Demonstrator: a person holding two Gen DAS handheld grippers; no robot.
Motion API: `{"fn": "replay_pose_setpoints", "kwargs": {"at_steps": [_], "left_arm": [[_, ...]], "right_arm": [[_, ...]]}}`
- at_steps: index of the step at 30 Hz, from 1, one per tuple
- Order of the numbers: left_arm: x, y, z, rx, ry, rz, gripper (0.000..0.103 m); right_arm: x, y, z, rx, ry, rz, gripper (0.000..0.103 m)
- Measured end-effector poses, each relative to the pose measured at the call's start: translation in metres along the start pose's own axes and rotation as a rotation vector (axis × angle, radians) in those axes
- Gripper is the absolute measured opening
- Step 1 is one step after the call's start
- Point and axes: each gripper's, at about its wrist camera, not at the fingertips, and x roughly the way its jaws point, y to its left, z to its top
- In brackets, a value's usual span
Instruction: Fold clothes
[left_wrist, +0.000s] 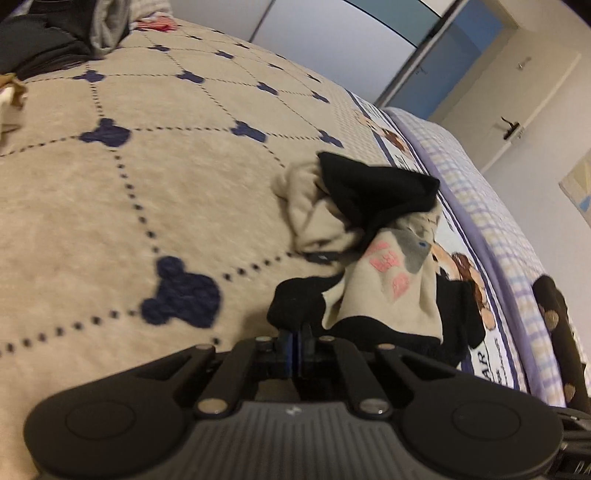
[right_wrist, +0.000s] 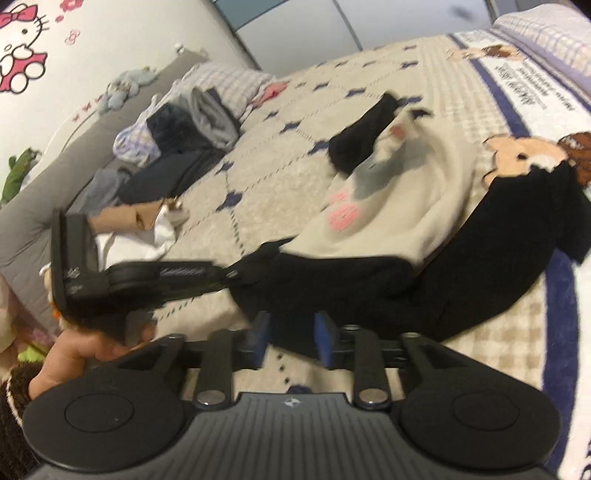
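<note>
Left wrist view shows my left gripper (left_wrist: 295, 332) clamped on the sweater's (left_wrist: 384, 288) black hem to lift it, while my right gripper (right_wrist: 291, 332) stands part-open, holding nothing.

Motion-blurred clothes pile (right_wrist: 177, 144); hand (right_wrist: 74, 354) half behind claw body.

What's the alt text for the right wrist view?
Right tongs open, blue pads astride the black hem of a cream-and-black garment on a patterned bedspread. Left tongs pinch the same hem; clothes pile behind.
</note>
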Motion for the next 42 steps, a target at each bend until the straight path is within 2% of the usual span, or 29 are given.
{"fn": "replay_pose_setpoints", "kwargs": {"at_steps": [7, 23, 35, 42], "left_arm": [[-0.026, 0.019, 0.009, 0.034, -0.072, 0.06, 0.003], [-0.059, 0.078, 0.055, 0.032, -0.216, 0.269, 0.003], [-0.035, 0.116, 0.077, -0.008, -0.264, 0.402, 0.003], [-0.014, 0.108, 0.088, 0.022, -0.321, 0.414, 0.003]], "right_arm": [[0.007, -0.013, 0.011, 0.023, -0.027, -0.124, 0.04], [0.035, -0.03, 0.036, 0.071, -0.055, -0.233, 0.044], [0.075, -0.05, 0.065, 0.126, -0.059, -0.295, 0.044], [0.095, -0.067, 0.071, 0.19, -0.067, -0.321, 0.044]]}}
